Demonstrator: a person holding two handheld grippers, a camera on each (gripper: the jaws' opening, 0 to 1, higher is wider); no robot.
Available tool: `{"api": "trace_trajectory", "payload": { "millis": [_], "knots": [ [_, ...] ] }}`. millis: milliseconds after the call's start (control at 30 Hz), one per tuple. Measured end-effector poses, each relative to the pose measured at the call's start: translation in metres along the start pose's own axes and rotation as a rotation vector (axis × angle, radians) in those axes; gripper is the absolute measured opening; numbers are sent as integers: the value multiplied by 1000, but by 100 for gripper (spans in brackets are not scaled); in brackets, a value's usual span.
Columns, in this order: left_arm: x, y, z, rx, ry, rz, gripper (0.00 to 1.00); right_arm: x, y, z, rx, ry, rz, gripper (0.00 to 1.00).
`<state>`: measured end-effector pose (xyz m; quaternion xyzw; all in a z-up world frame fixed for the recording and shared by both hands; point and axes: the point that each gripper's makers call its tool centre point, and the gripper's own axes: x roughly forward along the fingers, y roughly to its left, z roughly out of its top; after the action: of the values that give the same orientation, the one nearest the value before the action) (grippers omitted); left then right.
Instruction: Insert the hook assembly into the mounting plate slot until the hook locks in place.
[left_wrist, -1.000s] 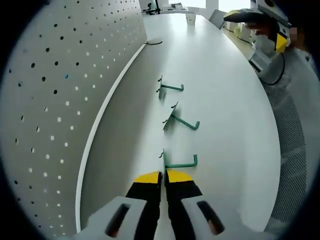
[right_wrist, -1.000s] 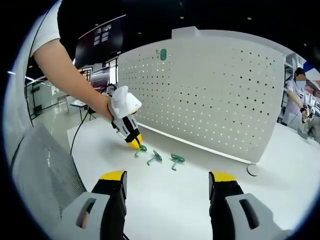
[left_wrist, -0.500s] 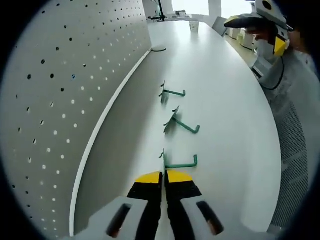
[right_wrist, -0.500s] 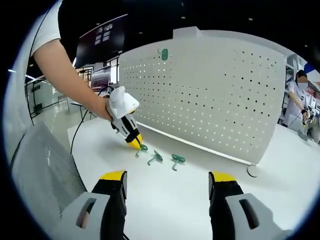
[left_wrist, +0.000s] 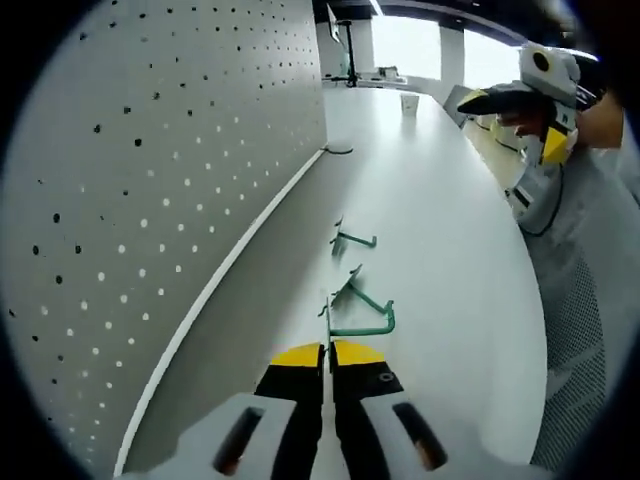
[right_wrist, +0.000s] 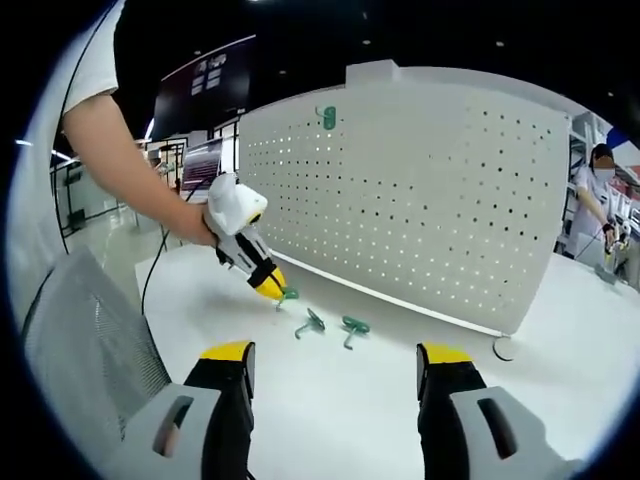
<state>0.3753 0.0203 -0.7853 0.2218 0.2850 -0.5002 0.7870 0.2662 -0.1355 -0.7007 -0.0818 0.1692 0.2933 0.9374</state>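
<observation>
- Three green hooks near the tabletop (right_wrist: 340, 400): one (left_wrist: 358, 326) at the left gripper's tips, two (left_wrist: 352, 240) (left_wrist: 366, 294) lying beyond it.
- One green hook (right_wrist: 327, 117) mounted on the pegboard.
- One white pegboard (right_wrist: 420, 200).
- Two grippers (left_wrist: 327, 352) (right_wrist: 330, 352).

A long white table (left_wrist: 440, 200) is seen stretching away in the left gripper view, and its far end is lit brightly by windows (left_wrist: 420, 45). Small objects, too blurred to be identified, are set at that far end. A grey mesh chair back (left_wrist: 585, 330) is placed just beside the table's edge; the same mesh chair back (right_wrist: 85, 350) is seen in the right gripper view. A dark ceiling with small spot lights (right_wrist: 497, 43) is shown above. A dark wall screen (right_wrist: 205, 85) is mounted in the background, and another desk (right_wrist: 160, 207) is visible beneath it. A second person (right_wrist: 590, 205) is seen standing at the far right.
</observation>
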Motion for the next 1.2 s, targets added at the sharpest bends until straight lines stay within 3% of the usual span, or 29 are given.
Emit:
{"api": "trace_trajectory", "payload": {
  "millis": [233,400,533,700,833,867,1200],
  "knots": [
    [-20,5,21,-28,-100,43,1,-2,1,4,2,-19,-1,63],
    [-36,8,42,-60,-216,78,1,-3,2,8,4,-35,4,62],
    [-45,7,52,-75,-263,93,1,-2,4,7,2,-33,12,63],
    [-61,4,79,-93,-391,112,1,-2,4,9,5,-41,16,63],
    [-69,2,91,-130,-473,130,1,-2,3,9,10,-42,17,63],
    [-73,1,99,-151,-523,132,1,-2,3,9,10,-43,16,63],
    [-98,-8,132,-165,-655,167,1,-1,4,10,10,-46,18,63]
  ]
}}
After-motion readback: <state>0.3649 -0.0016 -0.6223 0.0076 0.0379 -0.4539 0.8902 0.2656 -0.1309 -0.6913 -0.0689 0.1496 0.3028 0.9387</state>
